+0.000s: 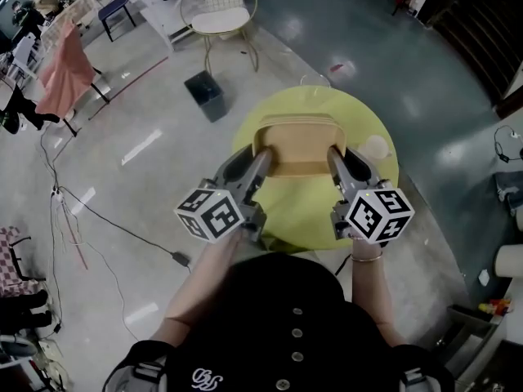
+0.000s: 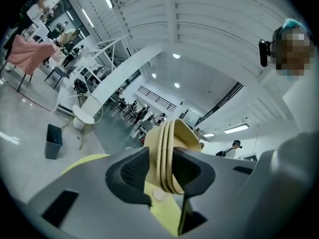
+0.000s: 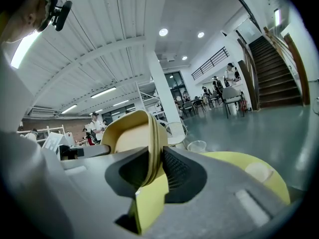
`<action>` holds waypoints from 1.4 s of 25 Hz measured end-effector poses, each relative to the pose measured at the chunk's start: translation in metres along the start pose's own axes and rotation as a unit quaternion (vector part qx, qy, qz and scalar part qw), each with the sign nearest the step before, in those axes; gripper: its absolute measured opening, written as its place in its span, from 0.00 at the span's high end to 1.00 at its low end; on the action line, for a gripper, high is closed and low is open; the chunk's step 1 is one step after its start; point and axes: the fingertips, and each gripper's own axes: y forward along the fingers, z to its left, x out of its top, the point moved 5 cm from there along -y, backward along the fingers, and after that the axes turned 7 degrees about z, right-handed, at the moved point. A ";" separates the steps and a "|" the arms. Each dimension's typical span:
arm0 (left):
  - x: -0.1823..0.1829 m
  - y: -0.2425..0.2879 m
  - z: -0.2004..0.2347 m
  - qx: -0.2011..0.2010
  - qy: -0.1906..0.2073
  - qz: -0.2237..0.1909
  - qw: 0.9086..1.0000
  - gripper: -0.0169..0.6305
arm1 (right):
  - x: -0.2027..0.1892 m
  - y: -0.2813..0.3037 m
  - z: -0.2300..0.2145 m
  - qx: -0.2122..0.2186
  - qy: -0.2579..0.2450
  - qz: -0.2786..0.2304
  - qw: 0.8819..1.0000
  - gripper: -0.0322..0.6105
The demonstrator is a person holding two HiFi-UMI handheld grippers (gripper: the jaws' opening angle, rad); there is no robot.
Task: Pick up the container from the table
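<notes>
Now my left gripper (image 1: pixel 263 158) and right gripper (image 1: pixel 335 158) each pinch a rim of the container (image 1: pixel 298 147) above the table (image 1: pixel 304 216), so I judge the lift needs both sides raised level.

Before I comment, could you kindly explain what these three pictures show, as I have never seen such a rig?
There is no robot: a person holds a two-jaw tool in each hand. The head view comes from a camera on the person's head, looking down. The other two come from cameras riding on each tool, looking along its jaws. Below is a round yellow table with a small pale disc on it. The left tool and the right tool are each shut on opposite rims of a beige container, so both hold it together.
</notes>
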 end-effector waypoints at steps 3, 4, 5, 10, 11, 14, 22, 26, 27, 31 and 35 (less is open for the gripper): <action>0.009 -0.005 0.003 -0.007 0.003 -0.003 1.000 0.79 | 0.005 0.004 0.010 0.000 -0.002 -0.008 1.000 0.85; 0.012 -0.008 0.004 -0.009 0.003 -0.003 1.000 0.79 | 0.006 0.004 0.013 0.000 -0.002 -0.010 1.000 0.85; 0.015 -0.011 0.005 -0.012 0.005 -0.003 1.000 0.79 | 0.007 0.005 0.018 0.000 -0.003 -0.011 1.000 0.85; 0.028 -0.022 0.009 -0.021 0.018 -0.004 1.000 0.79 | 0.010 0.008 0.034 0.001 -0.005 -0.020 1.000 0.85; 0.029 -0.022 0.009 -0.022 0.019 -0.003 1.000 0.79 | 0.010 0.009 0.035 0.000 -0.005 -0.021 1.000 0.85; 0.031 -0.025 0.014 -0.022 0.019 -0.001 1.000 0.79 | 0.008 0.013 0.038 0.000 -0.004 -0.020 1.000 0.85; 0.029 -0.029 0.015 -0.026 0.026 0.014 0.999 0.79 | 0.003 0.014 0.040 0.004 -0.003 -0.013 1.000 0.85; 0.030 -0.027 0.016 -0.030 0.023 0.019 0.999 0.79 | 0.005 0.016 0.038 0.004 -0.006 -0.002 1.000 0.85; 0.029 -0.026 0.016 -0.031 0.023 0.022 0.999 0.79 | 0.006 0.015 0.037 0.005 -0.008 0.003 1.000 0.85; 0.021 -0.028 0.009 -0.045 0.021 0.034 0.998 0.79 | 0.011 0.004 0.038 0.001 -0.023 0.017 1.000 0.85; 0.018 -0.028 0.005 -0.050 0.016 0.043 0.998 0.79 | 0.018 0.001 0.038 -0.001 -0.038 0.026 0.999 0.85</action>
